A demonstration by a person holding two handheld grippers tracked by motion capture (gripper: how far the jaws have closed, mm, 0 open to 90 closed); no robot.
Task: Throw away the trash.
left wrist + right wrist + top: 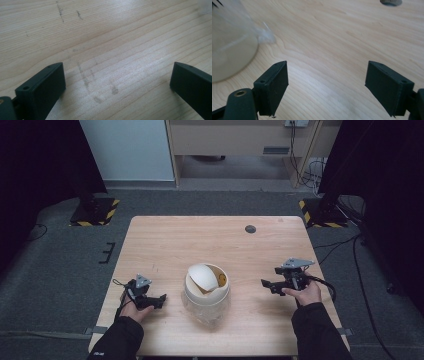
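Left gripper (161, 300) and right gripper (265, 283), jaws apart, flank bin (206, 292).

The high view looks forward and down from above the person's side, taking in the whole table (165, 240) with the bin (206, 292) near its front edge and floor beyond. The left gripper view sits close over bare wood (112, 45), facing along its jaws. The right gripper view, equally close, shares the bin (229, 47) and the table's hole (390, 2) with the high view.
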